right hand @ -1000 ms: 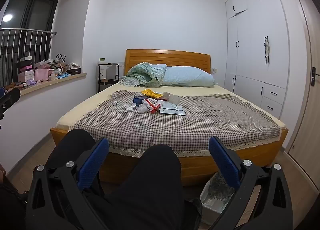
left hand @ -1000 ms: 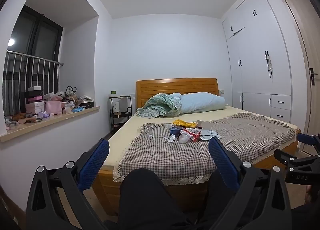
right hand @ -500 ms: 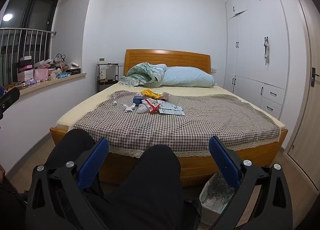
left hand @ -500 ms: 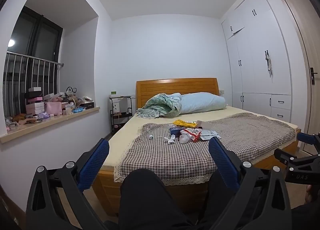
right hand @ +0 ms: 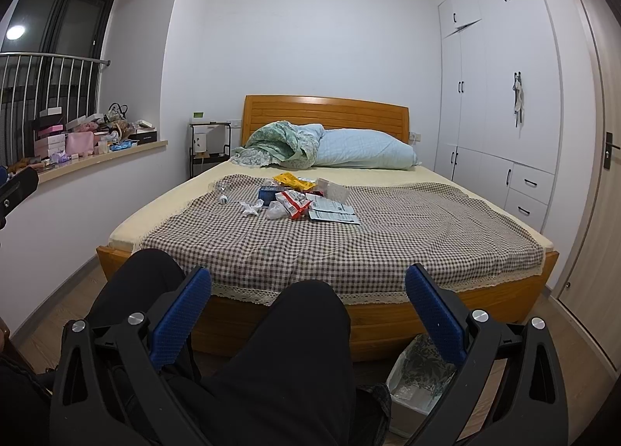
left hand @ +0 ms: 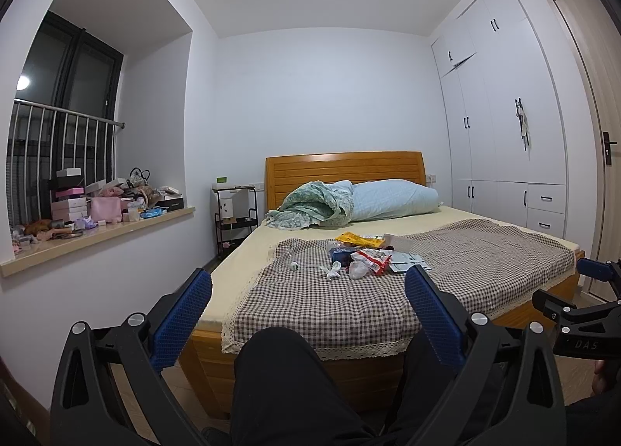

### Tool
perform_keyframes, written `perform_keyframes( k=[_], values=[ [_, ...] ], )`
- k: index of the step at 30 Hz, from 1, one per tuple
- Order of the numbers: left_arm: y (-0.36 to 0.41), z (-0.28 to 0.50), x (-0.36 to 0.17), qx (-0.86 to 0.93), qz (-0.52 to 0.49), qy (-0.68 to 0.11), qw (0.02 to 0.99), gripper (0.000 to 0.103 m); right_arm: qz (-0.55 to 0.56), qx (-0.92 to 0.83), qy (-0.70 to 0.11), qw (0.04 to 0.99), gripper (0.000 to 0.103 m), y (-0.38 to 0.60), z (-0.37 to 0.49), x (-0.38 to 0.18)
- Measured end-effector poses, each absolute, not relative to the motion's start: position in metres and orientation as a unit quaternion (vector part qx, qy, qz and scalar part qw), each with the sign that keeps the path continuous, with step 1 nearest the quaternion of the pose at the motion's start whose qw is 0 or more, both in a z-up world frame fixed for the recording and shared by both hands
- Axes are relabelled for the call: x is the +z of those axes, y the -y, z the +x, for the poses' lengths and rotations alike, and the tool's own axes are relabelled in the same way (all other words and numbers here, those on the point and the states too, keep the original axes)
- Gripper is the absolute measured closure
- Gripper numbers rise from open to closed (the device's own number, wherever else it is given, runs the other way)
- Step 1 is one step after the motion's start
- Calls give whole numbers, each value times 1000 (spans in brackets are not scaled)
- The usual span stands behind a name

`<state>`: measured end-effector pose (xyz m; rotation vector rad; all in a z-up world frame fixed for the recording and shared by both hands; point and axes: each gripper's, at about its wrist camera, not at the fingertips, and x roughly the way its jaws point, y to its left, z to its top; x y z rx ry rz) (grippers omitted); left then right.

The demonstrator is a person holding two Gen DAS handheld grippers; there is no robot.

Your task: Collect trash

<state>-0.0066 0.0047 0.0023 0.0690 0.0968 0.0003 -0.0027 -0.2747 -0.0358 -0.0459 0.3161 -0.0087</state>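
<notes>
A heap of trash [left hand: 359,256] lies on the checked blanket [left hand: 310,298] in the middle of the bed: a yellow wrapper [right hand: 294,181], a red-and-white packet [right hand: 293,204], a blue box [right hand: 268,193], crumpled tissues [right hand: 250,208] and printed sheets [right hand: 333,212]. A lined waste bin [right hand: 417,380] stands on the floor at the foot of the bed, low right in the right wrist view. My left gripper [left hand: 308,314] is open and holds nothing, well short of the bed. My right gripper [right hand: 308,314] is open too, above a person's dark-trousered knees [right hand: 295,349].
A wooden bed frame [right hand: 368,320] faces me, with a pillow [right hand: 365,150] and bunched green quilt [right hand: 277,145] at its head. White wardrobes [right hand: 500,89] and a door [right hand: 601,174] line the right wall. A cluttered window ledge [left hand: 97,221] runs along the left. A black side rack [left hand: 235,221] stands by the headboard.
</notes>
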Motion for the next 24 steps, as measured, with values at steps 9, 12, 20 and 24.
perform_keyframes(
  k=[9, 12, 20, 24],
  values=[
    [-5, -7, 4, 1, 35, -48, 998, 7, -26, -3, -158, 987, 7, 274, -3, -36],
    [-5, -7, 5, 1, 35, -47, 998, 7, -26, -3, -158, 987, 7, 274, -3, -36],
    [-6, -9, 8, 1, 35, -46, 998, 7, -26, -2, -160, 987, 7, 274, -3, -36],
    [-6, -9, 6, 1, 35, -46, 998, 7, -26, -3, -160, 987, 7, 274, -3, -36]
  ],
)
